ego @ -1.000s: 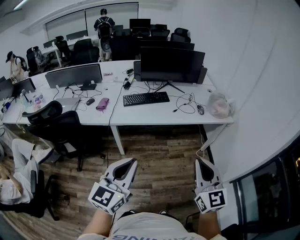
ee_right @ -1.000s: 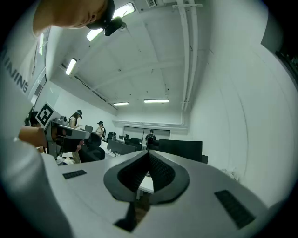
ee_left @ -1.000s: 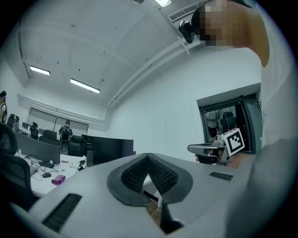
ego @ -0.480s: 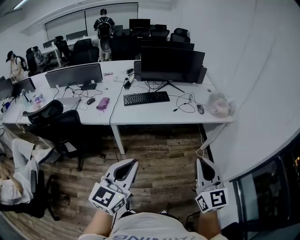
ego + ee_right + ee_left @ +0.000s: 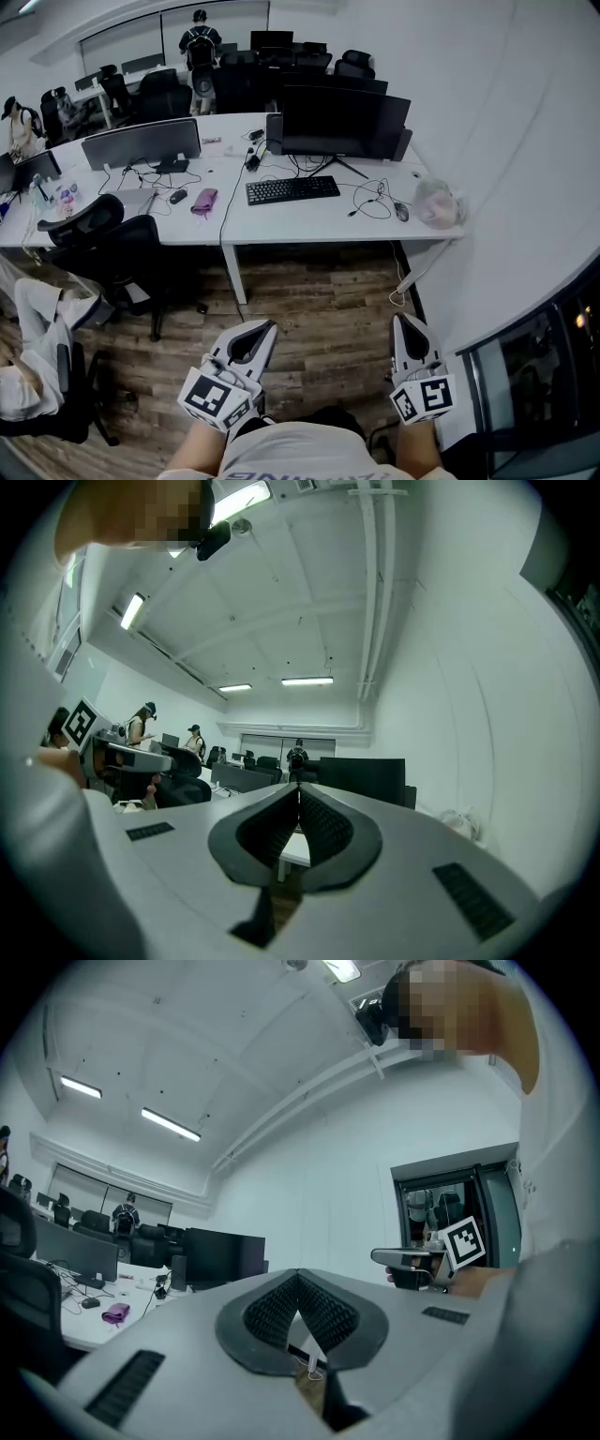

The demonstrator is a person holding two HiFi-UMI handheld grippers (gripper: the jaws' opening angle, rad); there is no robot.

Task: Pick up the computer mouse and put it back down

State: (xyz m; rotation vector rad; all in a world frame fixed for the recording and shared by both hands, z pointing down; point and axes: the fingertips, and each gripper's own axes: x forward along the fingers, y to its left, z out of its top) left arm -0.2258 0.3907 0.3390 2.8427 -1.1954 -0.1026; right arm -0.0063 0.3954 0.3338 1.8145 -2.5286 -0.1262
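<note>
A small dark computer mouse [image 5: 401,212] lies on the white desk [image 5: 309,225] near its right end, beside a loop of cable. Both grippers hang over the wooden floor, well short of the desk. My left gripper [image 5: 264,326] is shut and empty, its ribbed pads meeting at the left gripper [image 5: 298,1274] tip in its own view. My right gripper [image 5: 401,322] is also shut with nothing in it, and the right gripper [image 5: 300,787] points level toward the desk. The mouse is too small to make out in either gripper view.
On the desk are a black keyboard [image 5: 292,189], a dark monitor [image 5: 345,122], a crumpled plastic bag [image 5: 434,204], a pink pouch [image 5: 204,202] and a second mouse [image 5: 178,196]. A black office chair [image 5: 112,248] stands at the left. A white wall runs along the right. People are at the back.
The head view has shifted a little, so the desk and room sit slightly differently in the picture. Both grippers stay shut and keep their places at the bottom of the view.
</note>
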